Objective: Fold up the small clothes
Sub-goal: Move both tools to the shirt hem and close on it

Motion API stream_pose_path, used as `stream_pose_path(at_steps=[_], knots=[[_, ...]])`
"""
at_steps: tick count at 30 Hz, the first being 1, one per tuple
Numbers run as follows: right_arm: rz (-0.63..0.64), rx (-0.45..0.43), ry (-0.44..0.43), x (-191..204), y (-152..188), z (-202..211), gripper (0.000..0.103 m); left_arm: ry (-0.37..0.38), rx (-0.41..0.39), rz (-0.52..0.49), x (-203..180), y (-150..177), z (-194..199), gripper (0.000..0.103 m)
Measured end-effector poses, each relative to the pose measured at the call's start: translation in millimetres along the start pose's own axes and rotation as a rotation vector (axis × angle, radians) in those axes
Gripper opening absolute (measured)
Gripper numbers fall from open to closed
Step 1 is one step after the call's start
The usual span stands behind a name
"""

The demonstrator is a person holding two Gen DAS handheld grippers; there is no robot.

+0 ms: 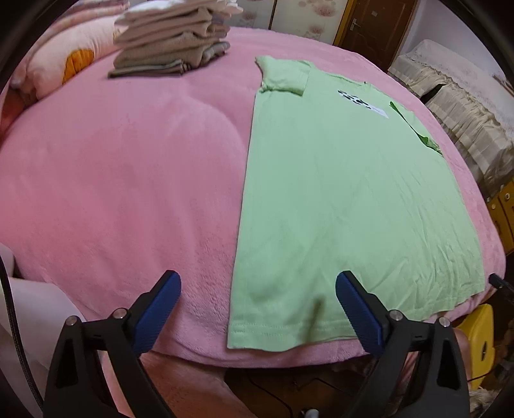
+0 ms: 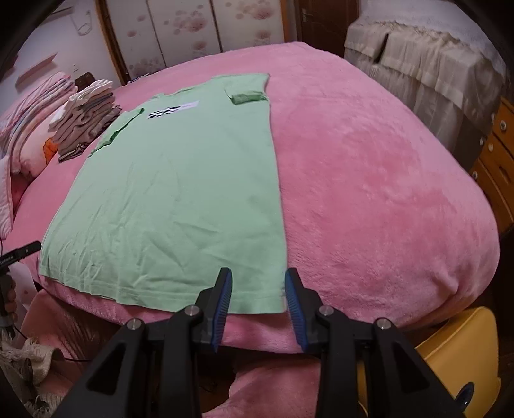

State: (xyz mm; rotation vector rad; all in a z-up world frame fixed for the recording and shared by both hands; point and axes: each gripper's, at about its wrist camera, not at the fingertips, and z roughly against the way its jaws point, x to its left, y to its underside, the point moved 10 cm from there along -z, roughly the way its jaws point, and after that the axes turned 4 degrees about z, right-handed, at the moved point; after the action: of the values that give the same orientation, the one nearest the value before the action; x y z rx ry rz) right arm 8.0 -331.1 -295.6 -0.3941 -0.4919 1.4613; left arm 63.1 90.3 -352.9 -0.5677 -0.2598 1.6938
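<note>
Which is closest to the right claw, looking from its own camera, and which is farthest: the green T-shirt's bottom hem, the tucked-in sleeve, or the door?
1. Bottom hem of the green T-shirt: right at the right claw, between its open fingers.
2. Folded-in sleeve: at the shirt's far right corner.
3. Dark wooden door: beyond the pink bed, at the back wall.

Green shirt (image 2: pixel 180 193) has b/w print + white label, both illegible.

The green shirt (image 1: pixel 347 199) lies flat on the pink blanket (image 1: pixel 128 180), its hem at the near edge. The left gripper (image 1: pixel 258 308) hangs wide open over the hem's left corner.
</note>
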Motion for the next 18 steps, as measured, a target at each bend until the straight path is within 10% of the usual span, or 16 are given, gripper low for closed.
stream_pose_path(at_steps=[18], knots=[[-0.126, 0.082, -0.158, -18.5, 16.9, -29.1, 0.034, 0.184, 0.109, 0.086, 11.9, 19.6, -21.9, 0.076]])
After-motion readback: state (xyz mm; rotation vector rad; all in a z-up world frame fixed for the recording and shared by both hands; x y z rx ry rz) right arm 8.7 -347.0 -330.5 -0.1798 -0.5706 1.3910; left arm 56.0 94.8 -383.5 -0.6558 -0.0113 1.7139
